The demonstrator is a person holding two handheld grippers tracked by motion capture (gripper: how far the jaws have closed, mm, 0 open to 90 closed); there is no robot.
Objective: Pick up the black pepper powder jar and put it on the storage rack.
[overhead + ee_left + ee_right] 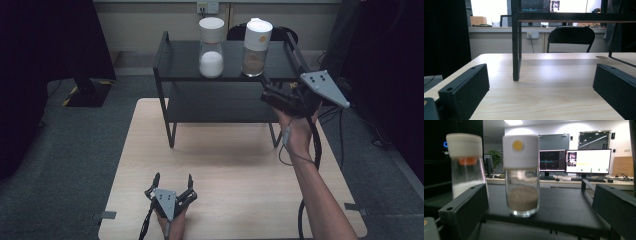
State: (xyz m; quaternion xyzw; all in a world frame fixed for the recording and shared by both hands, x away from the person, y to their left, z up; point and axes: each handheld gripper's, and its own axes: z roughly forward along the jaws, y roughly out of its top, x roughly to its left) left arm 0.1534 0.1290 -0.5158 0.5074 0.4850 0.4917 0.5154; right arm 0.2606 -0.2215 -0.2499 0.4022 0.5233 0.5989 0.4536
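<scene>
Brown-filled jar (pixel 256 47) stands on the rack's (pixel 172 62) top shelf at twelve o'clock from above, your right gripper (pixel 268 91) just beside it, jaws spread. Your left gripper (pixel 172 182) rests at six o'clock, spread. Left gripper view: bare table (pixel 554 87) between jaws. Right gripper view: jar (pixel 522 173) centered, white-filled jar (pixel 465 165) at nine o'clock.
</scene>
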